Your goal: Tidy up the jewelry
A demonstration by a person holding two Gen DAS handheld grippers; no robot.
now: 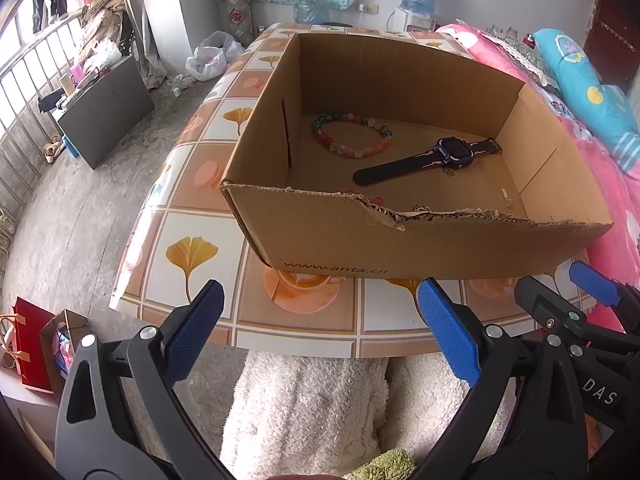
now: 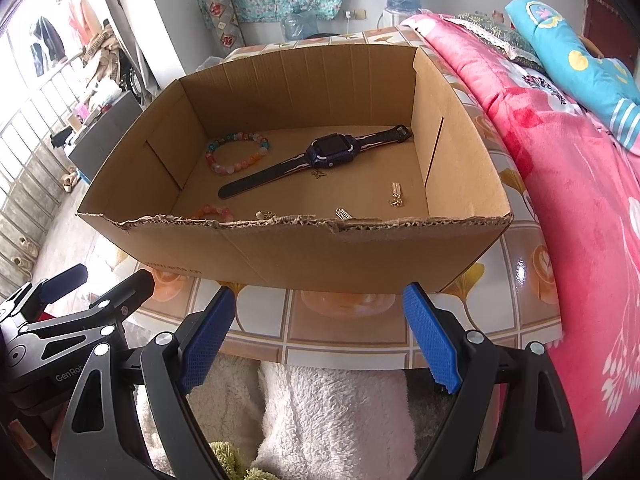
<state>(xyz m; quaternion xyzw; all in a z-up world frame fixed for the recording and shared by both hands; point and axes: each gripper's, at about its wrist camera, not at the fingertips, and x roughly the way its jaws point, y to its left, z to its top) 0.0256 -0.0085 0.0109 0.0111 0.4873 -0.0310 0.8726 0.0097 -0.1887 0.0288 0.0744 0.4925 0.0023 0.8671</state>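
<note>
An open cardboard box (image 1: 400, 248) (image 2: 280, 256) stands on the tiled table. On its floor lie a multicoloured bead bracelet (image 1: 352, 135) (image 2: 238, 152) and a dark blue watch (image 1: 452, 152) (image 2: 330, 151). A pink bead bracelet (image 2: 212, 213), a gold chain (image 2: 267, 214) and small gold earrings (image 2: 396, 196) rest near the front wall. My left gripper (image 1: 320, 312) hangs open before the table's near edge, with nothing between its fingers. My right gripper (image 2: 320, 312) is open too, empty, just to the left gripper's right. Both stay outside the box.
The table (image 1: 192, 248) has a glossy ginkgo-leaf cloth. A pink quilt (image 2: 580, 200) on a bed borders its right side. A person's white fleece lap (image 2: 328, 412) is under the grippers. Gift bags (image 1: 36, 344) sit on the floor at left.
</note>
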